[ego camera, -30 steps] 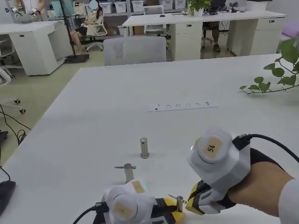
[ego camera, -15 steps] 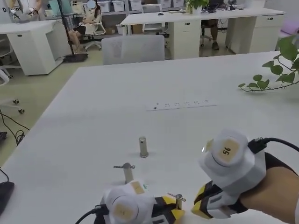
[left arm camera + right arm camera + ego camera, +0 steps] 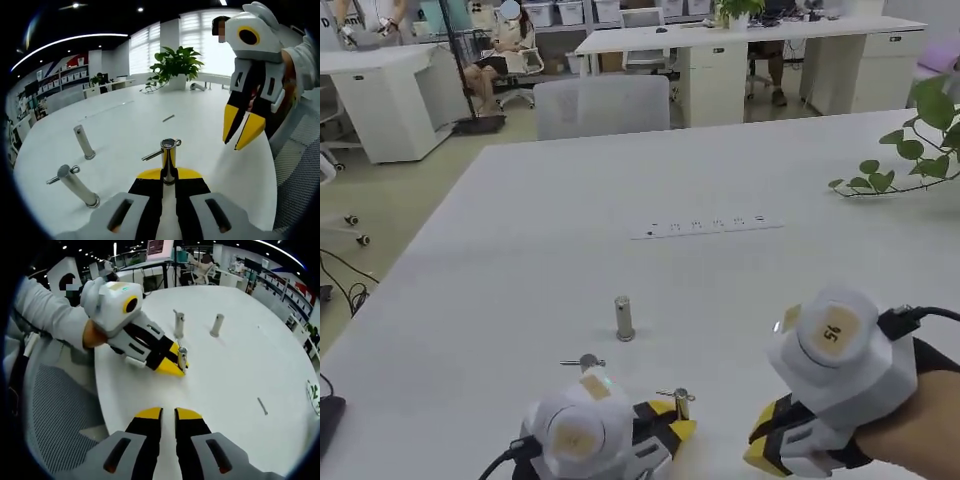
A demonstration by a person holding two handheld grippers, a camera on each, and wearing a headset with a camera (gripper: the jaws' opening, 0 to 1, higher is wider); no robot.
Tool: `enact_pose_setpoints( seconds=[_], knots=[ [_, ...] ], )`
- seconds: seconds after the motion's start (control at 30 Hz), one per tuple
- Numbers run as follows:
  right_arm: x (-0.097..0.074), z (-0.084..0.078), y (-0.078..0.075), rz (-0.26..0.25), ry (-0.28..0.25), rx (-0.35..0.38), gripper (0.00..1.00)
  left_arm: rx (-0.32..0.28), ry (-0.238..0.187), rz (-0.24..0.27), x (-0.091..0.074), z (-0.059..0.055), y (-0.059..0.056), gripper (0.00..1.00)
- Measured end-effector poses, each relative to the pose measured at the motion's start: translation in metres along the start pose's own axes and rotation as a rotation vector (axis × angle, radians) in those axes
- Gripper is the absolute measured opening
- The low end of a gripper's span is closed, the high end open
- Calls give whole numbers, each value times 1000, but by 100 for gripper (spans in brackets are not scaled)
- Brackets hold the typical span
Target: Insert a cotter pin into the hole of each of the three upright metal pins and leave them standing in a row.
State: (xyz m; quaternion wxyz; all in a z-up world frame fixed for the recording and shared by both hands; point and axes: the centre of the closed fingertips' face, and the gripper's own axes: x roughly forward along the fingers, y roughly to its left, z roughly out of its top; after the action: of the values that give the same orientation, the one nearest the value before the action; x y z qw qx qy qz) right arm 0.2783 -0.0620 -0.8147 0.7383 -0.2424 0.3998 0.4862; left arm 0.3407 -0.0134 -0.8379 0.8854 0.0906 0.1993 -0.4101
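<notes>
as the left gripper (image 3: pixel 168 176) pinches the near pin (image 3: pixel 168 159) between its jaws, cotter pin (image 3: pixel 152 154) through its top, the right gripper (image 3: pixel 168 412) hangs to their right, jaws a narrow gap apart and empty. left of the left jaws stand a cottered pin (image 3: pixel 75 182) and a bare pin (image 3: pixel 83 141).

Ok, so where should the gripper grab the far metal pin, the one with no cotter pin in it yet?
Grip the bare metal pin low on its round shaft, coming in level from the near side. It stands upright, so a low hold probably steadies it and leaves the top free for the loose cotter pin, as the left gripper holds the near pin.
</notes>
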Motion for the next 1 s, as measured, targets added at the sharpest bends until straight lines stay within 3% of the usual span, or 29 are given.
enact_pose_setpoints(
  seconds=[0.27,0.57,0.8,1.0],
  knots=[
    [-7,10,-4,-6,-93,24,20,-40,8,41,4,-2,10,6],
    [-21,11,-11,-22,-224,43,38,-64,22,89,9,-4,18,6],
    [-30,0,-18,-51,-238,60,43,-82,34,178,12,-4,30,6],
    [-34,-8,-18,-53,-239,75,42,-136,7,224,17,1,38,6]
  ],
)
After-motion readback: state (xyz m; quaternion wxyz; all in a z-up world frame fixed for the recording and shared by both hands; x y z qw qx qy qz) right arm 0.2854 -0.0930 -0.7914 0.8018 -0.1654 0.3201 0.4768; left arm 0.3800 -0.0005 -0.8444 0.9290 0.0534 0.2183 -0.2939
